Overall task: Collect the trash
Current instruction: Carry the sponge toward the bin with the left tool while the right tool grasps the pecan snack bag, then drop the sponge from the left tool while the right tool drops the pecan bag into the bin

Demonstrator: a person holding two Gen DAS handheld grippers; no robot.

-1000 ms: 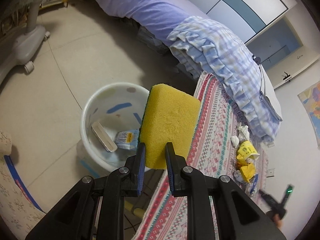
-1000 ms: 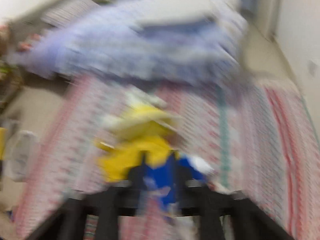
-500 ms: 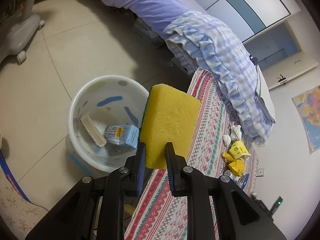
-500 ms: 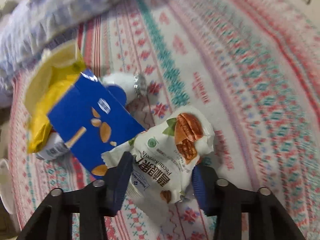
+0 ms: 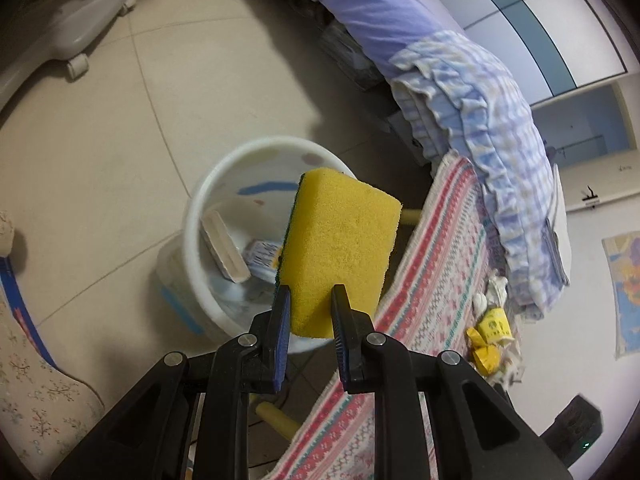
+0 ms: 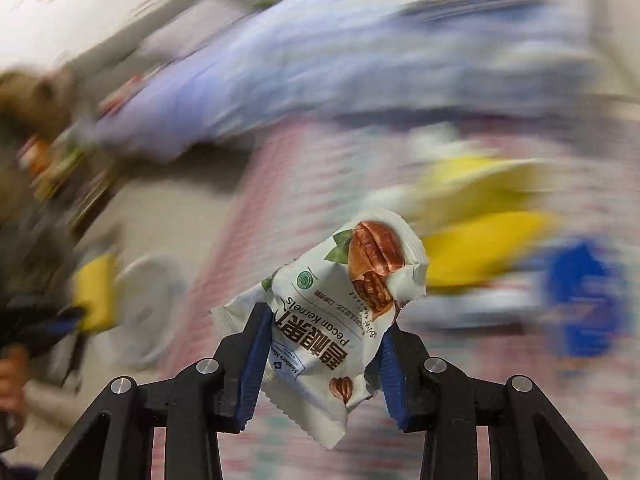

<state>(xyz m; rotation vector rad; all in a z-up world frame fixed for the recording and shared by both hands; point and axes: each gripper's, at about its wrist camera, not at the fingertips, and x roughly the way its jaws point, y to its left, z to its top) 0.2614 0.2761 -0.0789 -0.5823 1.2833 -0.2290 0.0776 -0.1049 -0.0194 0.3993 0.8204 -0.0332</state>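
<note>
My left gripper [image 5: 310, 292] is shut on a yellow sponge [image 5: 340, 252] with a green backing, held over the white bin [image 5: 192, 216] on the tiled floor. A flat beige box [image 5: 224, 248] and a blue-white carton [image 5: 260, 256] lie in the bin. My right gripper [image 6: 324, 320] is shut on a white pecan kernels packet [image 6: 340, 300], lifted clear of the patterned rug [image 6: 248, 216]. Behind it, blurred, lie yellow wrappers [image 6: 480, 248] and a blue box [image 6: 580, 300]. The sponge [image 6: 94, 288] and bin [image 6: 148, 292] show at the left of that view.
A bed with a purple and checked quilt [image 5: 480, 92] borders the rug [image 5: 432, 264]. Yellow wrappers and white scraps [image 5: 494, 324] lie at the rug's far end. A wheeled chair base [image 5: 72, 32] stands at upper left, a floral cushion [image 5: 32, 380] at lower left.
My right gripper closed on the pecan packet, lifted it off the rug and swung left toward the bin. My left gripper sank a little over the bin, still holding the sponge.
</note>
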